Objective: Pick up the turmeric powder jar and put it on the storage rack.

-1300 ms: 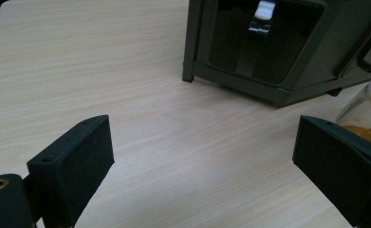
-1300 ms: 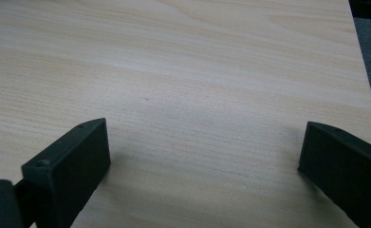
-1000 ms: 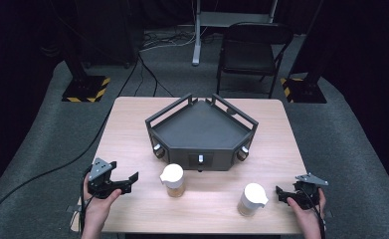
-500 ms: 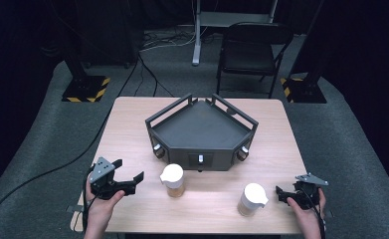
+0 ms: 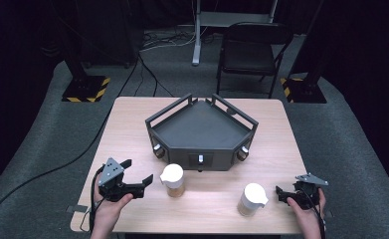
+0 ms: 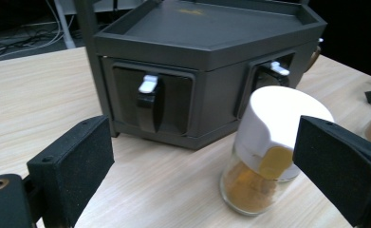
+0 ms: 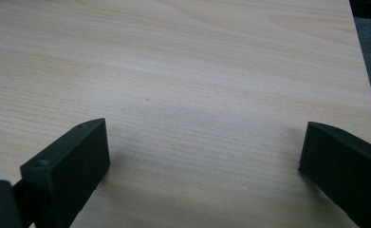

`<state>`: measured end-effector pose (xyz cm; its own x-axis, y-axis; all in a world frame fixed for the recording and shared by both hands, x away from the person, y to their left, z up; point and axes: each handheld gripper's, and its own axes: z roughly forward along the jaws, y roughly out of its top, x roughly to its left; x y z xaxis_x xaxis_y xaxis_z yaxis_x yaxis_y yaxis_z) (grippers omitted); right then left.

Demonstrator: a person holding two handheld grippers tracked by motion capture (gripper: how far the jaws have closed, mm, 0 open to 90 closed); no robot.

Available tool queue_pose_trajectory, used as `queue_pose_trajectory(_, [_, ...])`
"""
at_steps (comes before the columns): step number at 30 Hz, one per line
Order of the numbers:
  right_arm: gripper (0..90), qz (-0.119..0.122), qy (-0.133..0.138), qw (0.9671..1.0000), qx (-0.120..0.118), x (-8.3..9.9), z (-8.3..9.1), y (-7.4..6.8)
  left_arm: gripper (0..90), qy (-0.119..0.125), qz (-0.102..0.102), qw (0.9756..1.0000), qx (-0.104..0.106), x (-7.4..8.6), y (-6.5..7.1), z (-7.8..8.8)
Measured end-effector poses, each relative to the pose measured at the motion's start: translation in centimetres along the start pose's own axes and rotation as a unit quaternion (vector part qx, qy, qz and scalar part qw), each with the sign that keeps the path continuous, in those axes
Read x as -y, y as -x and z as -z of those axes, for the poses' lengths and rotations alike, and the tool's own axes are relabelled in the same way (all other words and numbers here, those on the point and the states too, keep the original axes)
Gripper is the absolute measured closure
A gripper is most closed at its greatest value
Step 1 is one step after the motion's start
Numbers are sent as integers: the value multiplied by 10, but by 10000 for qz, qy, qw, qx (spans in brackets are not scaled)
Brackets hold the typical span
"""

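Left gripper (image 5: 135,182) creeps right since a second ago, jaws wide, empty, left spice jar (image 6: 264,152) near right pad, not yet between. Right gripper (image 7: 207,171) parked near right table (image 5: 132,129) edge, jaws wide over bare wood, other jar (image 5: 250,199) just left. Grab probably next.

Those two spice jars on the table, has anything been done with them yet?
Nothing looks done: both jars stand capped on the table. The left gripper is open, aimed at the left jar without touching it. The right gripper, also open, sits beside the right jar. Picking them up remains.
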<state>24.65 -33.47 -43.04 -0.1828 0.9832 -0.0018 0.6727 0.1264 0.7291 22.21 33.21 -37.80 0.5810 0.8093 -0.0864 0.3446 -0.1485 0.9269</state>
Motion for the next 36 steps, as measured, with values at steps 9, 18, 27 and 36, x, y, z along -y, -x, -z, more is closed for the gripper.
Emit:
queue_pose_trajectory(9, [15, 0, 0, 10000, 0, 0, 0, 0, 61, -2, -79, 9997, 213, -2, 6, -6])
queue_pose_trajectory(18, [14, -2, 1, 10000, 0, 0, 0, 0, 61, -32, -176, 9991, 374, -5, 13, -13])
queue_pose_trajectory(27, [14, 1, 0, 10000, -1, 0, 0, 0, 61, -133, -270, 9982, 514, -6, 19, -27])
queue_pose_trajectory(36, [12, 4, -3, 10000, -4, 0, 0, 0, 62, -283, -330, 9973, 600, -7, 24, -45])
